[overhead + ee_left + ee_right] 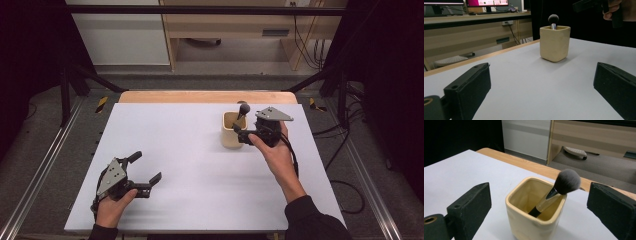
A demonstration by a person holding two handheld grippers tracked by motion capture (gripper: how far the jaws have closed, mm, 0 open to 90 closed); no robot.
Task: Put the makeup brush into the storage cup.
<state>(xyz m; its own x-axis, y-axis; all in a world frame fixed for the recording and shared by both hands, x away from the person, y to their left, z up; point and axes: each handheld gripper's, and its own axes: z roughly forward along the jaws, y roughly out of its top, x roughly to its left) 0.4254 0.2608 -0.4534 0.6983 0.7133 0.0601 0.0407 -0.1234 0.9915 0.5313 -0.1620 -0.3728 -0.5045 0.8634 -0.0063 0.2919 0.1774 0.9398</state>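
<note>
A cream square cup [230, 134] stands on the white table top [200, 175] at the back right, with a makeup brush [244, 108] leaning in it, dark bristle head up. My right gripper [241, 125] is held just right of the cup, open. In the right gripper view the cup [524, 225] and brush [567, 181] sit between the wide-apart jaws of that gripper [540, 192], which do not touch the cup. My left gripper [147, 167] rests open at the front left, nothing in it. From the left gripper [541, 85] the cup [554, 43] and brush [553, 18] stand well ahead.
A wooden strip [200, 96] borders the table's far edge. Metal rails [50, 150] and black frame posts run along both sides, with cables [345, 145] on the floor at the right. A wooden desk [474, 27] stands beyond the table.
</note>
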